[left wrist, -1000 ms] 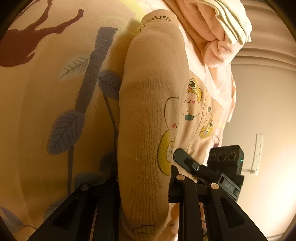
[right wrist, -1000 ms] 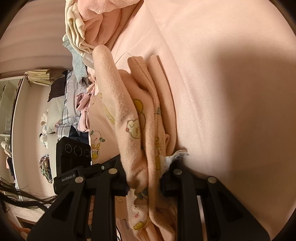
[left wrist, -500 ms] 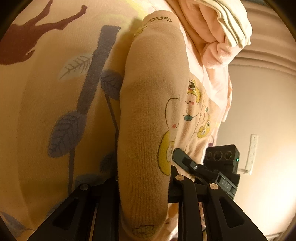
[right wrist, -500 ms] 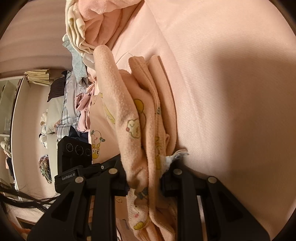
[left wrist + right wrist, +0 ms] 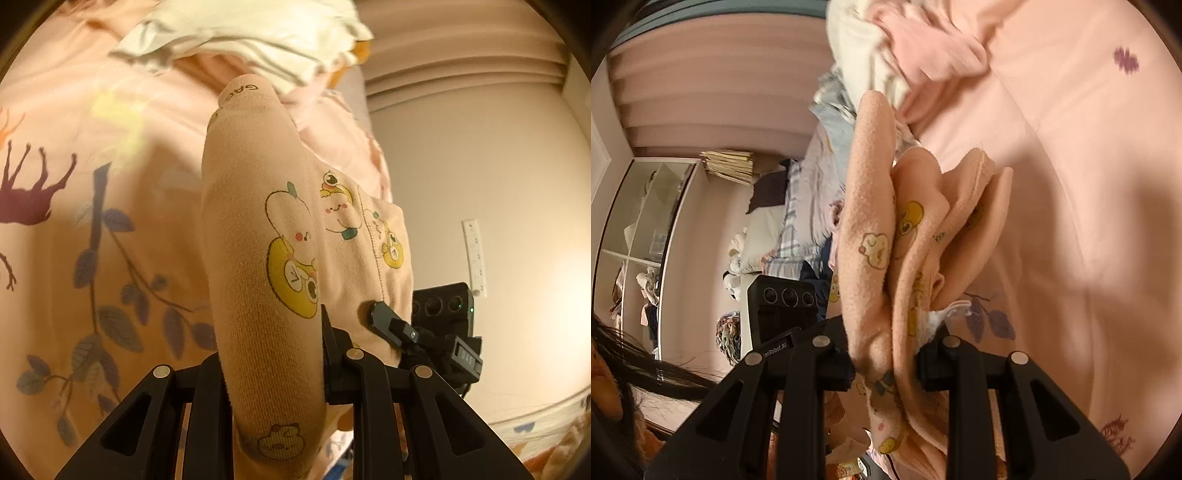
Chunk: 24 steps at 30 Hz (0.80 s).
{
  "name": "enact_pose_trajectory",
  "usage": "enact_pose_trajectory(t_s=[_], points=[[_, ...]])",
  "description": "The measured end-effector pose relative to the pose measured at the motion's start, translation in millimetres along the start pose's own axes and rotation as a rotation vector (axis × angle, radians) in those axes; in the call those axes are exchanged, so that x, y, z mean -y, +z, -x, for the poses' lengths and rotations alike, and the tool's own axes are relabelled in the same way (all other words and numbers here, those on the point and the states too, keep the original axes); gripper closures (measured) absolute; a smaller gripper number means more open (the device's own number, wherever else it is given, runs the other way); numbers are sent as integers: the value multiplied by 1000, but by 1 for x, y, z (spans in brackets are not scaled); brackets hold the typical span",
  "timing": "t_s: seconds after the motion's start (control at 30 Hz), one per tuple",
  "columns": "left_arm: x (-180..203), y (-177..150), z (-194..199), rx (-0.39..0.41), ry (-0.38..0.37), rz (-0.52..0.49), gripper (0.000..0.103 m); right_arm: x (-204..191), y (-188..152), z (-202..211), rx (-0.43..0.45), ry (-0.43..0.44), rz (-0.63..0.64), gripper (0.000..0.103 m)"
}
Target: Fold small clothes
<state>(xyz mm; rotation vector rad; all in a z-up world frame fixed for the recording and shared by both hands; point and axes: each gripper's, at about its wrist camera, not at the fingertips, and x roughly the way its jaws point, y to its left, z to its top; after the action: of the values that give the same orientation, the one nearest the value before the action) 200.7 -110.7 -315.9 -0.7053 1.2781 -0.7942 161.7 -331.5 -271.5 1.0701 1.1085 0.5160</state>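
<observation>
A small peach garment with yellow cartoon prints (image 5: 266,236) hangs between both grippers above the bed. My left gripper (image 5: 273,365) is shut on its ribbed waistband end. My right gripper (image 5: 886,362) is shut on bunched folds of the same garment (image 5: 886,236). The right gripper's body (image 5: 436,332) shows in the left wrist view, just right of the cloth. The left gripper's body (image 5: 783,310) shows in the right wrist view, left of the cloth.
A pink bedsheet with deer and leaf prints (image 5: 96,236) lies below. A heap of pink and cream striped clothes (image 5: 258,40) lies beyond the garment, seen also in the right wrist view (image 5: 908,51). Shelves and a cluttered bed (image 5: 665,236) stand at the left.
Both grippers have lifted and pulled back with the garment; the clothes heap now sits further up in both views, and more of the room shows.
</observation>
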Motion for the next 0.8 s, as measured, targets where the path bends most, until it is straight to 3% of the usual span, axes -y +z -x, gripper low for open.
enact_pose_trajectory(t_s=[0.47, 0.8], points=[[53, -43, 33, 67, 33, -114, 82, -47, -35, 27, 29, -15, 112, 78], [55, -53, 80, 131, 26, -117, 82, -85, -51, 20, 29, 8, 178, 78]])
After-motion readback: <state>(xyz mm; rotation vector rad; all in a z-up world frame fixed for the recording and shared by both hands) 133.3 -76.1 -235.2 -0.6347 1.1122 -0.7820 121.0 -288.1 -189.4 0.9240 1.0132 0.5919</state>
